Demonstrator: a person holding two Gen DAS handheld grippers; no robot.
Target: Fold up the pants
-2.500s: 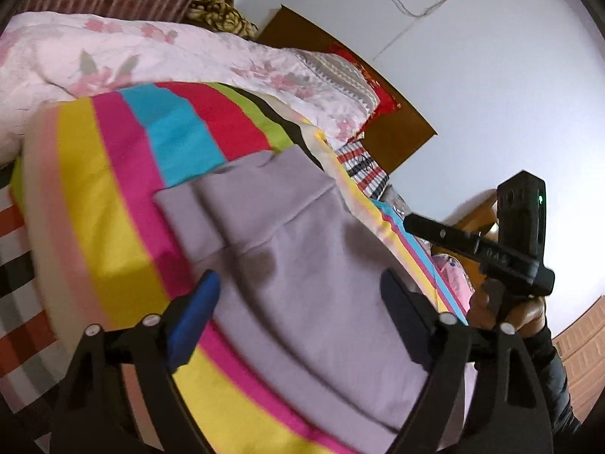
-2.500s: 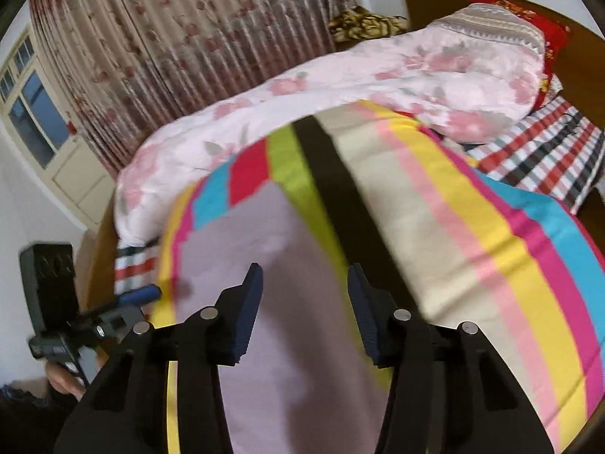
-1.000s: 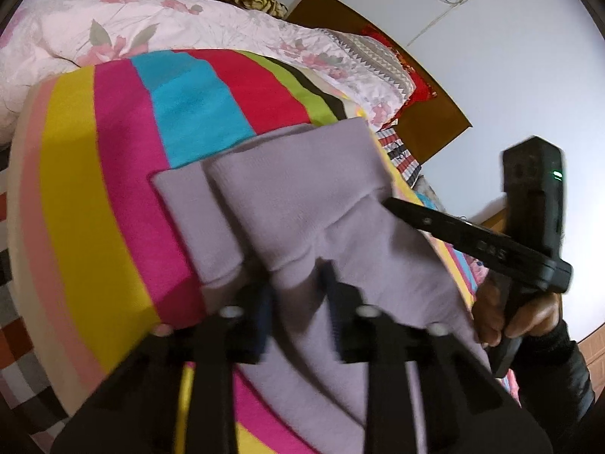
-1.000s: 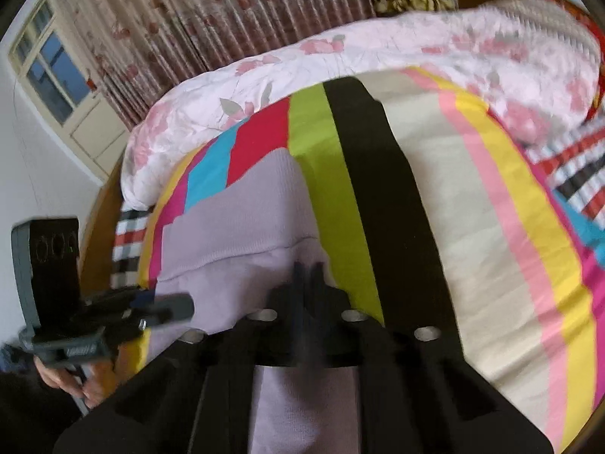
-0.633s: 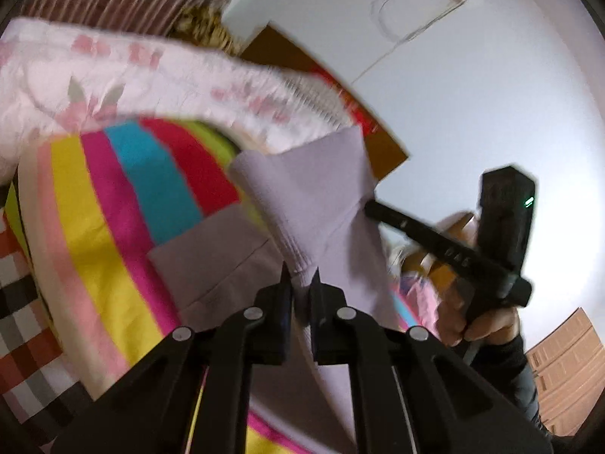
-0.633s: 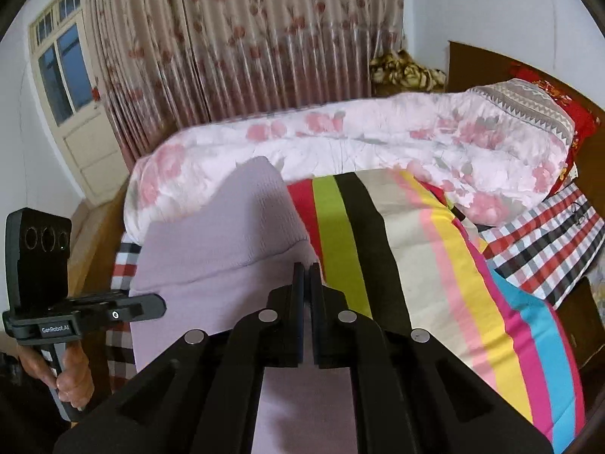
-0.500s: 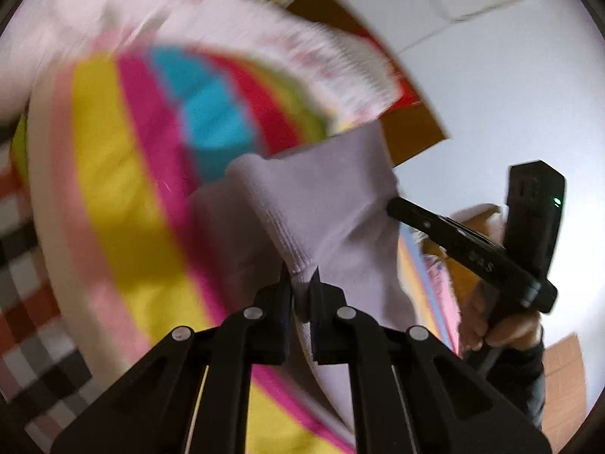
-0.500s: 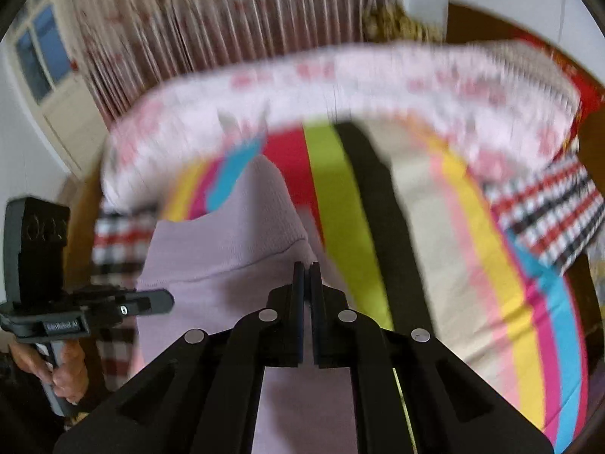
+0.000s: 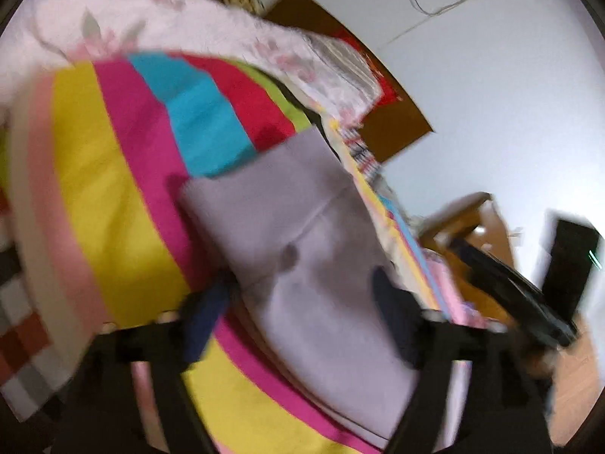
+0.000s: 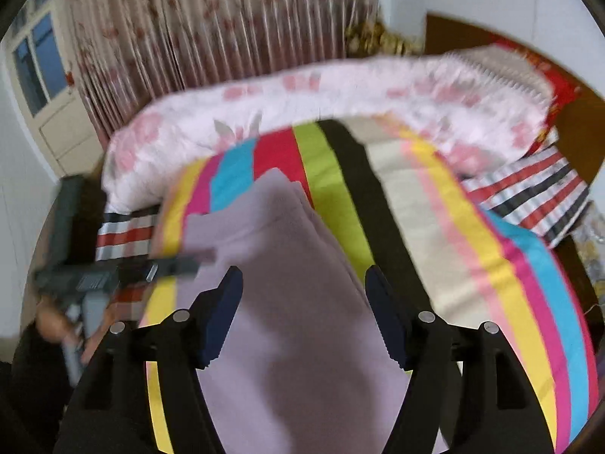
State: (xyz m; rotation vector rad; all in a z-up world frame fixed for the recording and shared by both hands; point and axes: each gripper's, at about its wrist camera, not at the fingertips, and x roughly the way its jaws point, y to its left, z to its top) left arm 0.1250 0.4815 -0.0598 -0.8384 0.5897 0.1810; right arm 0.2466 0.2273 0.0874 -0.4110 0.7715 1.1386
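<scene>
Soft lilac knit pants (image 9: 302,265) lying folded on a bed cover with bright stripes (image 9: 113,196), one layer on top of another. Seen from the left wrist view as a long shape running from 12 o'clock down to 5 o'clock, with a small dark spot near the middle. Seen from the right wrist view (image 10: 287,283) right in the middle, reaching from 12 o'clock down to 6 o'clock.

Left gripper (image 9: 302,306) spread wide, jaws just opened, blue pads apart at 9 o'clock and 3 o'clock of the pants. Nothing pinched; pants flat on the cover below the pads. Very blurry here.

Right gripper (image 10: 304,310) also spread apart, jaws just opened, nothing pinched. Pants showing in the gap, not touched by the pads as far as can be seen.

Fluffy pink quilt with flowers (image 10: 302,98) at 12 o'clock behind the cover. Pleated pinkish curtain (image 10: 227,26) farther back. Sheet with red, black and white stripes (image 10: 529,193) at 3 o'clock. Brown wooden headboard (image 9: 393,128) by the white wall (image 9: 491,94).
</scene>
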